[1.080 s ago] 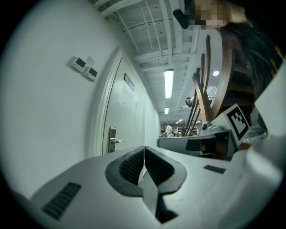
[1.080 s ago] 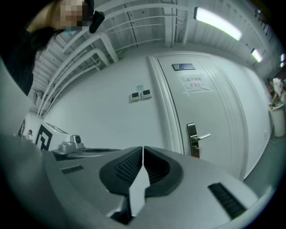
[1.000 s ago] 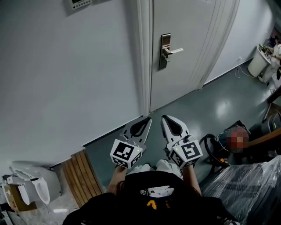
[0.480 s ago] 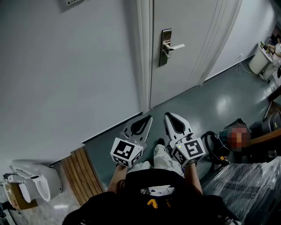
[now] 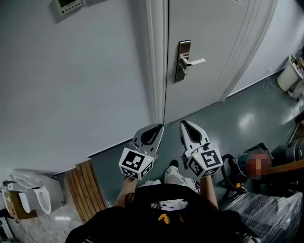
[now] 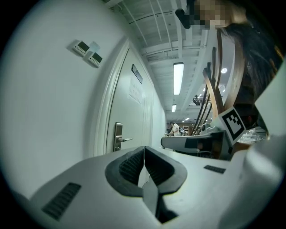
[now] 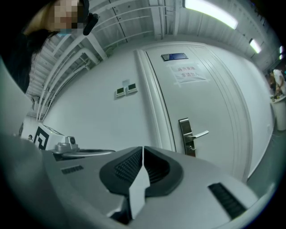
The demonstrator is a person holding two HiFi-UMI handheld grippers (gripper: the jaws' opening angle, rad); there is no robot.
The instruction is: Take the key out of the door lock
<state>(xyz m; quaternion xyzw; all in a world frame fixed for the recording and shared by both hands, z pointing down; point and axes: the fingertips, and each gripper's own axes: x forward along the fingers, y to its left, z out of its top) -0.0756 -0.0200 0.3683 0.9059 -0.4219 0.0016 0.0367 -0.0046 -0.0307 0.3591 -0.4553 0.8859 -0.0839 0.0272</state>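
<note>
A white door (image 5: 209, 42) carries a metal lock plate (image 5: 183, 60) with a lever handle (image 5: 195, 62). Below the handle a small key (image 5: 183, 70) sticks out of the lock; it also shows in the right gripper view as a small knob (image 7: 191, 148) under the lever. My left gripper (image 5: 160, 126) and right gripper (image 5: 182, 123) are held side by side near my body, well short of the door. Both are shut with nothing between their jaws. In the left gripper view the lock plate (image 6: 118, 136) is small and far off.
A white door frame (image 5: 156, 57) and grey wall (image 5: 76, 80) stand left of the door. Wall control panels (image 5: 68, 5) hang up high. A wooden slat board (image 5: 85, 190) and a white appliance (image 5: 31, 197) lie at lower left. Plastic-wrapped goods (image 5: 266, 213) and a person are at lower right.
The view has shifted so the door lock sits a little lower and further right in the head view. Both grippers stay shut and side by side, nearly unmoved.
</note>
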